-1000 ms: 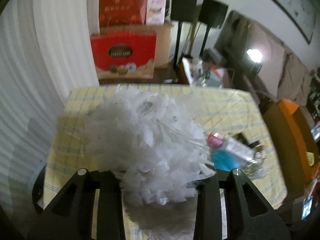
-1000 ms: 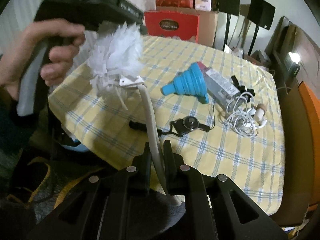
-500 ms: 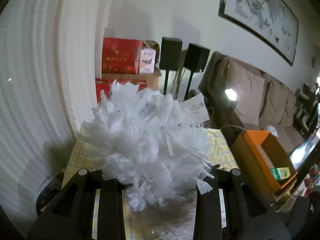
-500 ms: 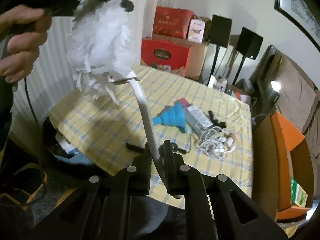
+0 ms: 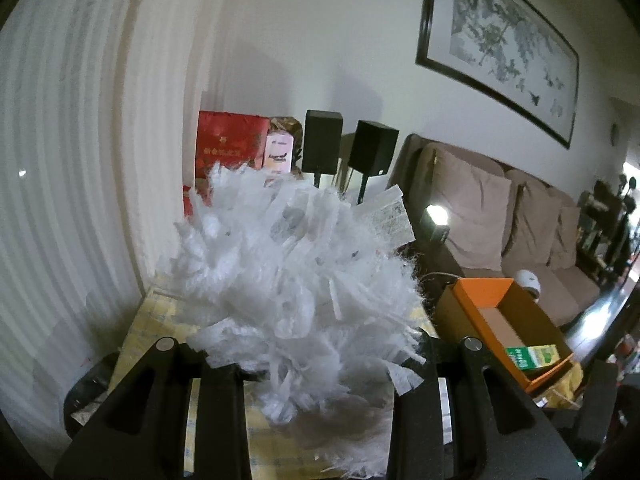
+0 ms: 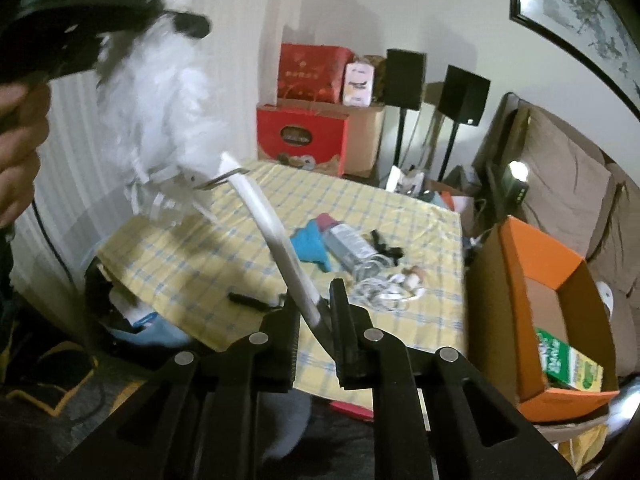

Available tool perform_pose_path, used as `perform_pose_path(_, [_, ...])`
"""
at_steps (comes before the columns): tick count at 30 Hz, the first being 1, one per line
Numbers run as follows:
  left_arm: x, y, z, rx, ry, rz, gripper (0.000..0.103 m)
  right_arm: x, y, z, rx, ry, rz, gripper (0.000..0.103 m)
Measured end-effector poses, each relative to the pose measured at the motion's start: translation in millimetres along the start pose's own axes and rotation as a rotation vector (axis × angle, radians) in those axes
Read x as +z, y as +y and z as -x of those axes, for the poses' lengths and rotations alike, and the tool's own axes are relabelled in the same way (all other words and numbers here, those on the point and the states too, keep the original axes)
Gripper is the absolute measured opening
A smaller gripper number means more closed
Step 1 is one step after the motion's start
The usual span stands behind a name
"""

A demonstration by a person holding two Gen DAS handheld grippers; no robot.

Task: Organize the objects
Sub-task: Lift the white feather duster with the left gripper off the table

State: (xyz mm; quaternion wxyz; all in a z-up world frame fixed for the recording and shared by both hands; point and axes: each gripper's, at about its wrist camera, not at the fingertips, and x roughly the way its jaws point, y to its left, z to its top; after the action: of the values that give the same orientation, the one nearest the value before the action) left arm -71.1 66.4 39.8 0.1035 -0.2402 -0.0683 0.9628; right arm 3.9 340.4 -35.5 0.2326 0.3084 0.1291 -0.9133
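Observation:
A white fluffy duster is held up in the air over the table's near left corner. Its head [image 5: 296, 272] fills the space between the fingers of my left gripper [image 5: 312, 360], which is shut on it. In the right wrist view that head [image 6: 160, 112] hangs under the left gripper [image 6: 176, 20], which a hand [image 6: 20, 140] holds. The duster's white handle [image 6: 276, 240] slants down into my right gripper [image 6: 316, 304]. Its jaws are opening: the handle lies between them with a gap on its right side.
The table [image 6: 400, 208] has a yellow checked cloth with a blue funnel [image 6: 312, 244], a bottle [image 6: 352, 248], white cables [image 6: 384, 292] and a black strap [image 6: 248, 300]. An orange box [image 6: 540, 264] with a green carton [image 6: 568, 364] stands to the right. Boxes, speakers and a sofa are behind.
Both grippers have risen with the duster, and the views tilted up toward the wall and sofa. The right jaws, tight on the handle before, have parted slightly.

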Motion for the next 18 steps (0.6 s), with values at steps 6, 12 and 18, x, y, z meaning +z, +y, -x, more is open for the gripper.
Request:
perform_pose_path(6, [-16.5, 0.1, 3.5, -0.041, -0.032, 0.047, 0.03, -8.4, -7.5, 10.9, -0.007, 0.003, 0.032, 0.013])
perform_pose_path(12, [-23.3, -12.0, -1.6, -0.041, -0.011, 0.037, 0.03, -21.7, -12.6, 10.2, -0.018, 0.023, 0.047, 0.013])
perform_pose_path(18, [-21.4, -30.3, 11.5, -0.075, -0.049, 0.018, 0.03, -21.3, -25.5, 18.9, -0.041, 0.006, 0.055, 0.013])
